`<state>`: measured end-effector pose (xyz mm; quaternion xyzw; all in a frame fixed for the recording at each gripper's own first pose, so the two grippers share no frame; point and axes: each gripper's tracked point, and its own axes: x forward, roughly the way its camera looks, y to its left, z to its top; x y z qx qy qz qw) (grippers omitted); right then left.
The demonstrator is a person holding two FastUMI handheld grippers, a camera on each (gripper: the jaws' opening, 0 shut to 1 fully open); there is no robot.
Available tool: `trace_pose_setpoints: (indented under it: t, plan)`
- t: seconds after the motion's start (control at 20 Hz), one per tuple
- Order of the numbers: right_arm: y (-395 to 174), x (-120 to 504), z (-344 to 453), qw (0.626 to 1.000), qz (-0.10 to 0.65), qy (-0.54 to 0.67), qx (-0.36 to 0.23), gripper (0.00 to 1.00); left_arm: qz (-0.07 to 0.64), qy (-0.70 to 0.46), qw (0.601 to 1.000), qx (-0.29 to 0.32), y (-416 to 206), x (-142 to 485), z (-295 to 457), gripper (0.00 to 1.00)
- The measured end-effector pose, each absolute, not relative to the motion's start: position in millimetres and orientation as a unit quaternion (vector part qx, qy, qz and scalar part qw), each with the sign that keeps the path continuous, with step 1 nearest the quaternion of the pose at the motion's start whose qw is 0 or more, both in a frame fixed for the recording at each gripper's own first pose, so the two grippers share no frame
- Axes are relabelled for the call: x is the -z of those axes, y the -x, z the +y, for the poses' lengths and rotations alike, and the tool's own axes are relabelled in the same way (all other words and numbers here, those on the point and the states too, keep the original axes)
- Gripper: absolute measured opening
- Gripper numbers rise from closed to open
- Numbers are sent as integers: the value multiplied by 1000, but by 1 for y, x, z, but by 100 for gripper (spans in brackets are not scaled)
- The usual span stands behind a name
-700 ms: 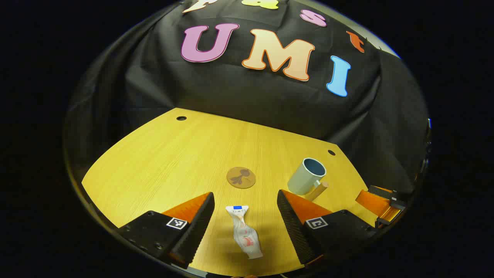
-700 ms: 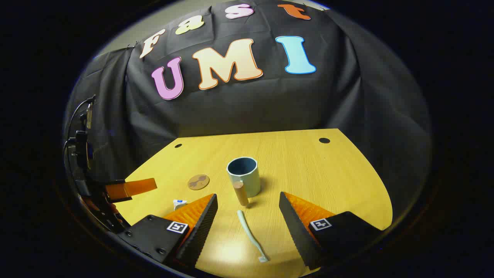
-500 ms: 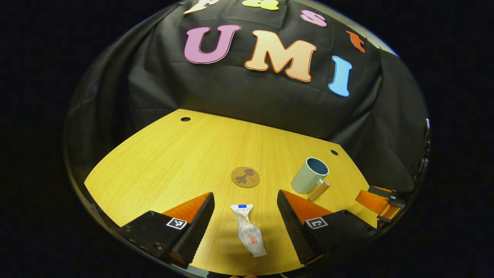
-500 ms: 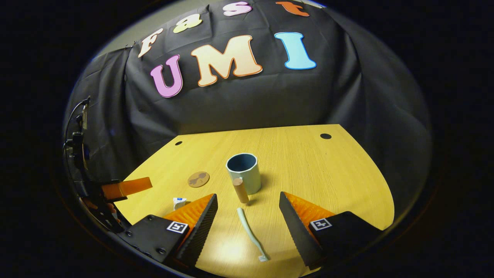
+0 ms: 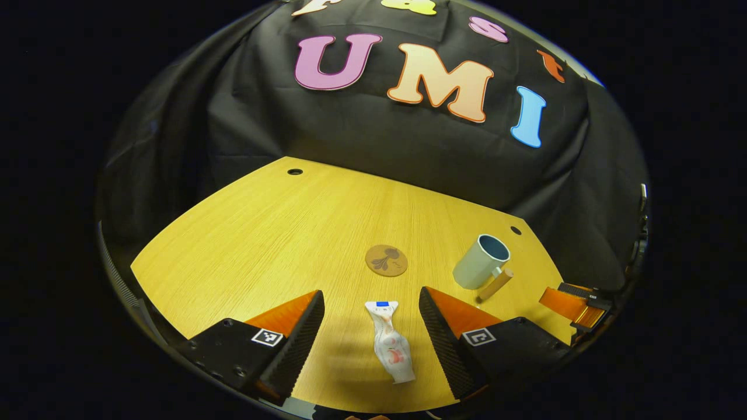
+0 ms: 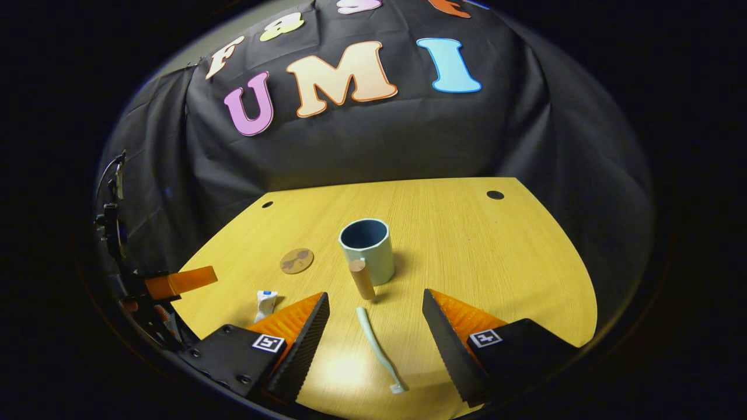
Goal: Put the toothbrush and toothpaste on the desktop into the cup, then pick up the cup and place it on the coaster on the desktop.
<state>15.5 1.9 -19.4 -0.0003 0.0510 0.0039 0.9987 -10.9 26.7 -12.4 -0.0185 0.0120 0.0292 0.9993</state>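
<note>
Both sets of jaws stand wide apart and hold nothing. Between the jaws of the left gripper (image 5: 369,332) lies the toothpaste (image 5: 392,350), flat on the table (image 5: 262,233), cap end pointing away; ahead of those jaws and a little to their right sits the coaster (image 5: 386,260), and farther right the cup (image 5: 482,269), upright with its wooden handle (image 5: 496,284) sticking out. Between the jaws of the right gripper (image 6: 376,335) lies the toothbrush (image 6: 379,350), head nearest the camera, with the cup just beyond its far tip. Compared with half a second ago, the toothpaste has slid a little rightward and lower within the left jaws' gap, and in the right gripper view the cup and the table's far edge sit higher, so both grippers appear to be tipping down and closing in on their targets. That suggests the task is at its very start: each tool is lining up a grasp, nothing is yet in the cup, and the cup is well apart from the coaster. By count there is one toothpaste, one toothbrush, one cup, one coaster, and two round holes (image 6: 495,195) near the table's far edge. In the right gripper view the left gripper shows at the left margin, beside the toothpaste.
</note>
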Motion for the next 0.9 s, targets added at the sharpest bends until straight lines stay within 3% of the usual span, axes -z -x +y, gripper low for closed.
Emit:
trace_pose_setpoints:
  t: [0.4,0.45,0.5,0.6,0.65,0.75,0.9]
  plan:
    - [-40,67,10,983,182,19,-28,98,25,23,998,-44,16,27,39,95]
    - [-45,72,10,979,202,25,-29,94,30,23,998,-50,15,30,43,95]
    - [-48,78,10,974,222,33,-29,99,36,23,998,-56,16,33,47,95]
    - [-55,90,9,964,261,50,-27,94,44,23,997,-66,18,39,54,95]
    - [-58,96,10,958,280,57,-28,99,49,25,996,-70,18,43,55,95]
    - [-66,109,10,946,315,71,-28,99,56,29,995,-79,21,48,62,95]
    - [-78,119,11,933,347,93,-25,90,62,35,993,-93,26,53,70,95]
